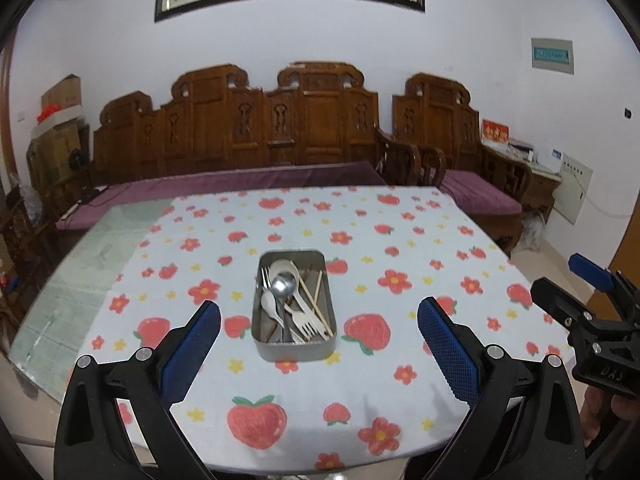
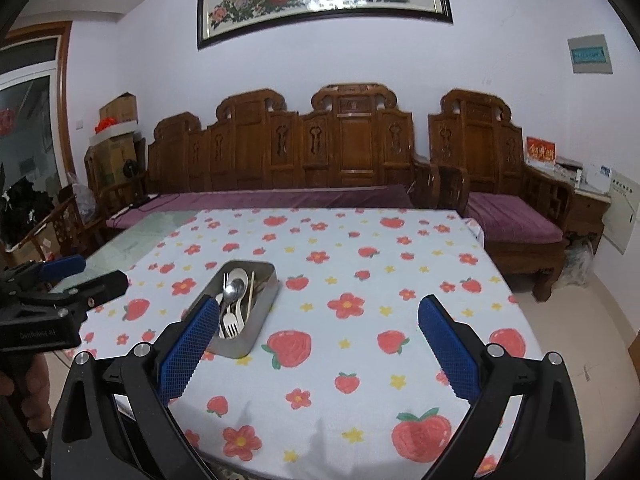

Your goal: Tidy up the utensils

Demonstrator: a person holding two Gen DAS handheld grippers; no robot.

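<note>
A rectangular metal tin (image 1: 294,347) (image 2: 256,320) stands on the strawberry-print tablecloth. In it lie a metal spoon (image 1: 283,285) (image 2: 231,292), pale plastic spoons (image 1: 269,304), pale forks (image 1: 306,320) (image 2: 231,326) and wooden chopsticks (image 1: 316,304) (image 2: 250,294). My left gripper (image 1: 318,320) is open, held back from the tin with the tin framed between its blue pads. My right gripper (image 2: 318,320) is open too, with the tin behind its left finger (image 2: 192,344). Each gripper shows at the edge of the other's view: the right gripper (image 1: 560,284) and the left gripper (image 2: 96,276).
The tablecloth (image 1: 400,248) covers most of a glass-topped table (image 1: 80,264); bare glass lies at the left. A carved wooden sofa with purple cushions (image 1: 248,184) runs behind the table, an armchair (image 1: 480,196) at the right. A hand (image 2: 28,396) holds the left gripper's grip.
</note>
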